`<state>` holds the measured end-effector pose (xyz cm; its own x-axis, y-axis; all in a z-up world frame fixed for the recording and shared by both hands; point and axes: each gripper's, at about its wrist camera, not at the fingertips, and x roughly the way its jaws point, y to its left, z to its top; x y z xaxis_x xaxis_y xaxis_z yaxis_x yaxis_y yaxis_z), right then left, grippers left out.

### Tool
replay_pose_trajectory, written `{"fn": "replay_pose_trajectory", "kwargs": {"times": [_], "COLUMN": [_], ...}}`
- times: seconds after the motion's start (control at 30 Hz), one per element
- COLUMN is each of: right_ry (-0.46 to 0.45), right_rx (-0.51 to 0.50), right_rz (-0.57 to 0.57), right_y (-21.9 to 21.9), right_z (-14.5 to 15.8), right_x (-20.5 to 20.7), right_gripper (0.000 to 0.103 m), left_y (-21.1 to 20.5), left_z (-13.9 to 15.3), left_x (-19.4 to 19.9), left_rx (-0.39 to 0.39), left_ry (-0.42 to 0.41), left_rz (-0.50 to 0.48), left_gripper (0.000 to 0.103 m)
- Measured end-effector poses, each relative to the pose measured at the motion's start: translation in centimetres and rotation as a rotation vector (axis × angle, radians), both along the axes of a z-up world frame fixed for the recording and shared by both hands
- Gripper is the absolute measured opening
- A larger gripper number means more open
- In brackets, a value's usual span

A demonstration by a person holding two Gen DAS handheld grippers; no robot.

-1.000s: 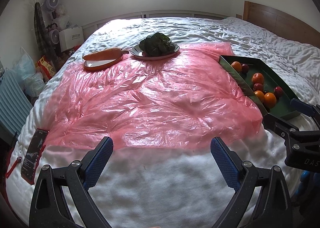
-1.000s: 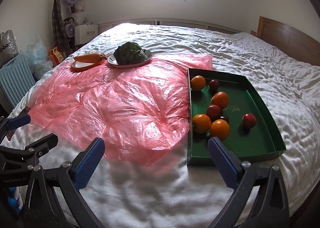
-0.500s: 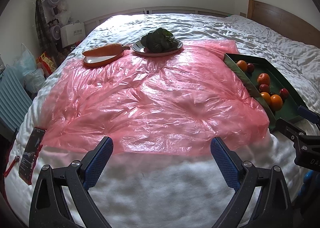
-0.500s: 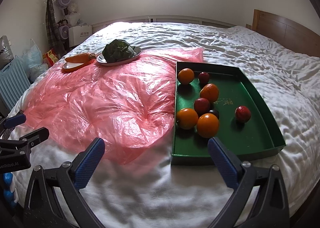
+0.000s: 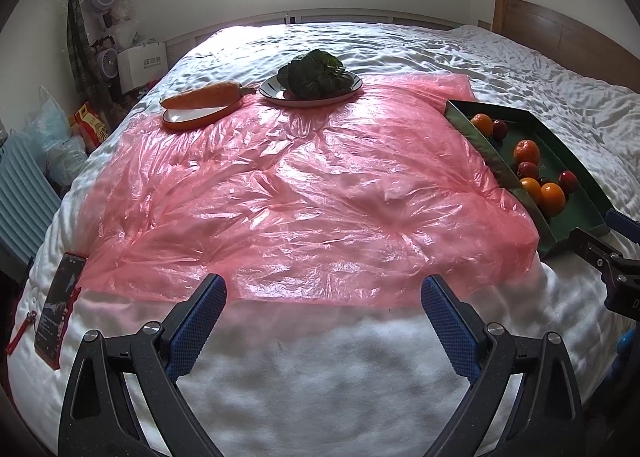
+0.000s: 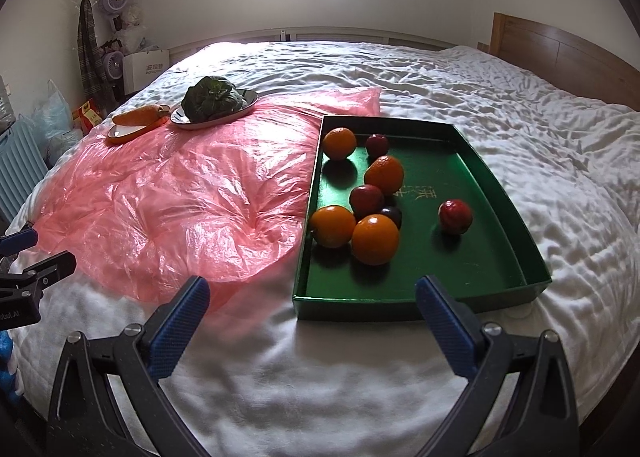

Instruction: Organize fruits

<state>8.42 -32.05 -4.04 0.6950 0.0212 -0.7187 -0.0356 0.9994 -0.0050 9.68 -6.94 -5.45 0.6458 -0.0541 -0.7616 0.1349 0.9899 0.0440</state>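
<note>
Now: round oranges [image 6: 375, 239] and dark-red plums [image 6: 367, 201] mixed inside shallow green cardboard tray [image 6: 500, 193] at twelve o'clock; unsorted or gathered, unclear; left gripper [image 5: 323, 307] and right gripper [image 6: 312, 305] gaping wide, empty.

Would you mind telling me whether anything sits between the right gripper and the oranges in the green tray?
Only the tray's near wall. The right gripper hangs open over the white bedding just short of it, and the nearest orange lies past that low rim, with a second orange touching its left side. Nothing else visible blocks the way.
</note>
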Motion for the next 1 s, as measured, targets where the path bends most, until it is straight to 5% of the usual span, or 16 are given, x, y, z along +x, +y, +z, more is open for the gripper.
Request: {"fn": "replay_pose_trajectory", "kwargs": {"times": [1.0], "right_ry": [0.002], "right_rx": [-0.009], "right_rz": [-0.006], "right_y": [0.02], "right_z": [0.05], "right_x": [-0.15], "right_gripper": [0.103], "left_y": [0.08], "left_z": [-0.39], "left_x": [-0.14], "left_rx": [-0.001], "left_ry": [0.007], "left_rz": [0.003], "left_gripper": [0.096]}}
